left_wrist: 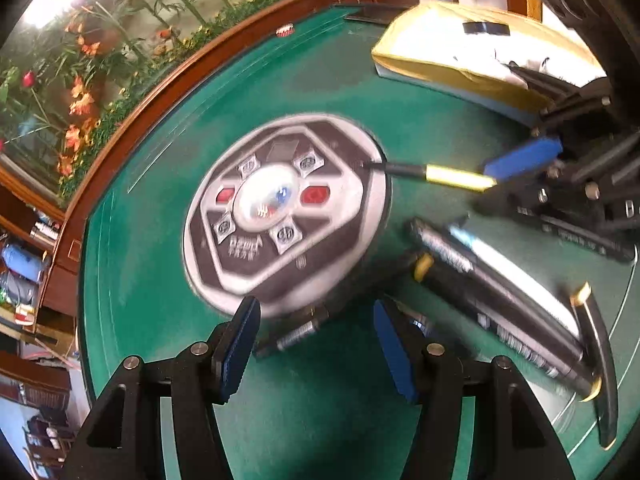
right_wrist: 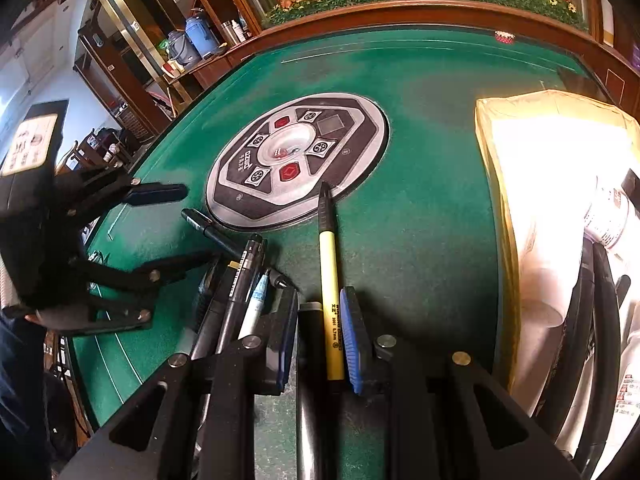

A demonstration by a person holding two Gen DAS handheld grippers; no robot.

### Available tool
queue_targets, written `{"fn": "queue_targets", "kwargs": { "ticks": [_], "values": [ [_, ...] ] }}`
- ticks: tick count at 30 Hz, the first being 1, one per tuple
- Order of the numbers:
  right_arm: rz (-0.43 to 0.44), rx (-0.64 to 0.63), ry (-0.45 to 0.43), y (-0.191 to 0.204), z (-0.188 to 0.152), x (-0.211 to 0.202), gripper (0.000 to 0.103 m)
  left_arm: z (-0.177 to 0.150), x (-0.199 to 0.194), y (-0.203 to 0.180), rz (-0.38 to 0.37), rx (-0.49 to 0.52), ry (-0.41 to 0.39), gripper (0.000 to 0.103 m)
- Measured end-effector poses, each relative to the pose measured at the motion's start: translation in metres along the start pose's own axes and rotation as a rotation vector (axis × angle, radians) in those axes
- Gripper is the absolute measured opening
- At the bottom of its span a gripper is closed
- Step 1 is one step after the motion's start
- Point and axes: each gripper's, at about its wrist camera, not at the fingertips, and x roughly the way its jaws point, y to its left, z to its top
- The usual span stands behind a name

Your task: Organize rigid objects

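Right tongs point(right_wrist: 320, 344) are pinching a yellow pen point(right_wrist: 329, 280), its tip pointing far toward the round control panel point(right_wrist: 298, 156). Left tongs point(left_wrist: 316, 352) are hovering spread, gripping nothing, above the green table point(left_wrist: 420, 120); black pens point(right_wrist: 236, 272) are lying near, left of the yellow one.

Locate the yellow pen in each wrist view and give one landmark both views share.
Left wrist view: the yellow pen is right of centre, held by the right gripper, tip toward the round panel.
Right wrist view: the pen runs up from bottom centre, between the gripper's pads.
Shared landmark: round control panel in the green table's middle.
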Motion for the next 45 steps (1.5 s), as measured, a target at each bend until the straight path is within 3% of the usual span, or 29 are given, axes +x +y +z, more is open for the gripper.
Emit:
{"fn": "queue_targets", "kwargs": {
  "ticks": [1, 2, 3, 6, 9, 11, 13, 20, 23, 25, 27, 28, 31, 33, 34, 36, 37, 40, 42, 45],
  "values": [
    [0.001, 0.001, 0.000, 0.000, 0.000, 0.000, 0.021, 0.002, 0.001, -0.001, -0.003, -0.002, -0.001, 0.062],
    [0.001, 0.000, 0.000, 0.000, 0.000, 0.000, 0.021, 0.004, 0.002, 0.001, -0.006, -0.013, 0.003, 0.052],
    [-0.001, 0.000, 0.000, 0.001, 0.000, 0.000, 0.021, 0.004, 0.004, 0.001, -0.008, -0.024, 0.012, 0.025],
    [-0.002, 0.001, -0.002, 0.001, 0.000, 0.000, 0.021, 0.001, 0.006, -0.002, 0.099, -0.065, 0.016, 0.014],
    [-0.004, 0.003, -0.006, 0.000, 0.000, -0.001, 0.022, -0.010, -0.002, 0.002, 0.087, -0.191, 0.001, 0.004],
    [-0.008, 0.003, -0.012, 0.000, 0.000, -0.001, 0.023, -0.023, -0.004, 0.003, 0.057, -0.296, 0.024, 0.003],
    [-0.022, -0.006, -0.011, 0.002, -0.001, -0.001, 0.024, -0.029, -0.007, -0.001, 0.076, -0.330, 0.010, 0.003],
    [-0.120, -0.079, -0.025, 0.015, 0.000, 0.003, 0.024, -0.011, 0.003, -0.020, 0.185, -0.190, 0.044, 0.004],
    [-0.148, -0.098, -0.017, 0.017, 0.001, 0.006, 0.020, -0.002, 0.002, -0.025, 0.196, -0.135, 0.029, 0.006],
    [-0.164, -0.124, -0.009, 0.021, 0.001, 0.007, 0.020, 0.002, 0.006, -0.021, 0.209, -0.105, 0.033, 0.021],
    [-0.149, -0.122, -0.024, 0.022, 0.001, 0.002, 0.019, 0.005, 0.008, -0.019, 0.243, -0.068, 0.022, 0.060],
    [-0.140, -0.118, -0.032, 0.022, 0.002, 0.000, 0.001, 0.006, 0.009, -0.019, 0.267, -0.042, 0.012, 0.066],
    [-0.125, -0.093, -0.075, 0.019, 0.006, -0.012, 0.000, 0.008, 0.009, -0.020, 0.263, 0.016, -0.004, 0.068],
    [-0.113, -0.084, -0.078, 0.016, 0.006, -0.013, 0.000, 0.009, 0.010, -0.020, 0.232, 0.029, 0.002, 0.047],
    [-0.109, -0.080, -0.073, 0.015, 0.006, -0.011, 0.000, 0.011, 0.010, -0.022, 0.210, 0.034, 0.002, 0.042],
    [-0.096, -0.065, -0.065, 0.011, 0.006, -0.007, 0.000, 0.011, 0.010, -0.032, 0.206, 0.071, 0.009, 0.018],
    [-0.097, -0.062, -0.066, 0.011, 0.006, -0.006, 0.000, 0.011, 0.013, -0.038, 0.209, 0.092, 0.016, 0.013],
    [-0.104, -0.058, -0.063, 0.012, 0.003, -0.006, 0.001, 0.013, 0.015, -0.050, 0.259, 0.131, 0.025, 0.010],
    [-0.117, -0.064, -0.063, 0.013, 0.003, -0.006, 0.003, 0.012, 0.014, -0.045, 0.247, 0.102, 0.026, 0.008],
    [-0.150, -0.076, -0.045, 0.013, 0.002, -0.001, 0.020, 0.010, 0.011, -0.035, 0.169, 0.042, 0.030, 0.001]
  ]
}}
